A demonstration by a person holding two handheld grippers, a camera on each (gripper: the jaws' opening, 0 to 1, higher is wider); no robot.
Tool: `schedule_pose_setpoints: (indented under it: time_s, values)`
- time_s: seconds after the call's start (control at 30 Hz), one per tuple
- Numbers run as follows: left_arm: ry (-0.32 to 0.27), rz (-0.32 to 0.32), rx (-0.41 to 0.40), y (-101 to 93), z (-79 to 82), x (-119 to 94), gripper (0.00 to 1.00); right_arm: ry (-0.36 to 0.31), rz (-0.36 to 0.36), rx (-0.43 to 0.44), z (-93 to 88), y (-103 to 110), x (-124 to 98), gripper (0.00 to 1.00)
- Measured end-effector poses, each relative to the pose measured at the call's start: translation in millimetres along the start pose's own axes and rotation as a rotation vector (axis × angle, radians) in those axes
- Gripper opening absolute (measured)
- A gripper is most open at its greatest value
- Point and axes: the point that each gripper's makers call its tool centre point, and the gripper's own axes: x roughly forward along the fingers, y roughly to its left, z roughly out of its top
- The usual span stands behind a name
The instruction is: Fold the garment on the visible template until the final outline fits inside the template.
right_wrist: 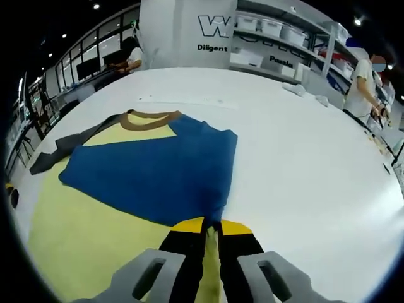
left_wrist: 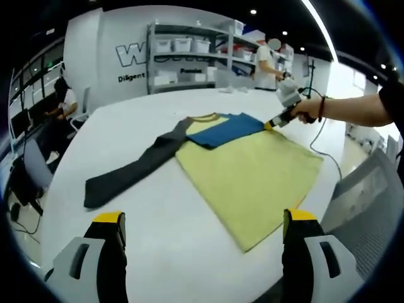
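A white table bears a yellow-blue-grey garment spread flat.

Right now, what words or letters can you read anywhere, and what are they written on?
"W": big outlined letter on the white wall, cut off by the shelving unit.
"Diligent": small dark word on that wall under the letter.
A dark word on the shelving unit starts with "P"; the rest is too blurred to read.
The garment, the table and the right gripper carry no readable text.

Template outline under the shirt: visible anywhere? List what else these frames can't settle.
- Template: no outline discernible in either view; the garment covers the table.
- Folded blue sleeve: its tip is hidden by the right gripper in the right gripper view.
- Wall lettering: cut off by shelving.
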Motion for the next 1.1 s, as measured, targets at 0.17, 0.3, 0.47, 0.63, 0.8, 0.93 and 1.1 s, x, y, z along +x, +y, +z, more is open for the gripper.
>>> schedule_pose_setpoints:
  time_s: [0.17, 0.3, 0.47, 0.63, 0.8, 0.93, 1.1]
  values:
    - [0.006, 0.002, 0.001, 0.4, -1.0, 0, 0.99, 0.004, -0.012, 0.026, -0.5, -8, 1, 0.01]
    - [0.007, 0.007, -0.003, 1.8, -1.5, 0, 0.99, 0.004, -0.021, 0.034, -0.6, -11, 2, 0.01]
    - [0.011, 0.008, 0.0, 1.8, -2.2, 0, 0.99, -0.009, -0.027, 0.039, 0.1, -11, 3, 0.01]
    - [0.015, 0.014, -0.006, 3.9, -3.1, 0, 0.99, -0.046, -0.027, 0.086, 0.3, -12, 3, 0.04]
    - [0.013, 0.015, -0.009, 4.1, -2.8, 0, 0.99, -0.079, -0.005, 0.116, 3.0, -12, 5, 0.27]
    - [0.024, 0.01, -0.004, 2.3, -4.5, 1, 0.99, -0.095, 0.007, 0.121, 5.7, -10, 4, 0.44]
    - [0.027, 0.01, 0.01, 1.1, -4.2, 1, 0.99, -0.148, 0.067, 0.086, 16.8, 5, -4, 0.66]
